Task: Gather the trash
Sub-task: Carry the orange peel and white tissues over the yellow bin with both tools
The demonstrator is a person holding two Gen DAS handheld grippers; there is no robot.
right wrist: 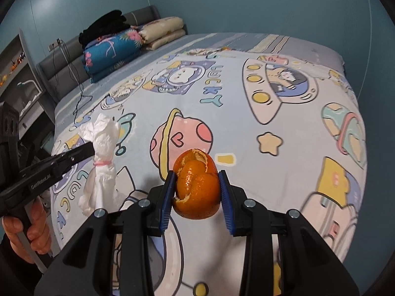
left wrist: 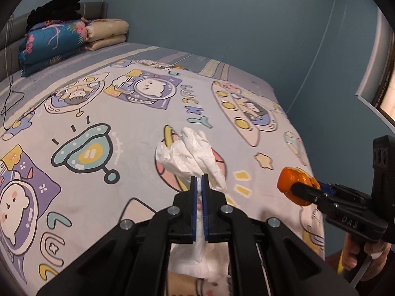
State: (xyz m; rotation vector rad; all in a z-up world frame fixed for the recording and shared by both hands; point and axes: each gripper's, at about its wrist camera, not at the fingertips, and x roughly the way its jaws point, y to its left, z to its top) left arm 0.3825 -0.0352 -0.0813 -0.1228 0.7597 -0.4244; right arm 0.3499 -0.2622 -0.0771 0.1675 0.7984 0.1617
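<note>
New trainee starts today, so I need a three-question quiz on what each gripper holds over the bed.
1. True or false: the left gripper is shut on the tissue.
2. What does the right gripper hold? A) bottle B) orange peel C) sock
3. Fill in: the band round the tissue is ____.

Key: 1 true; 2 B; 3 pink.
</note>
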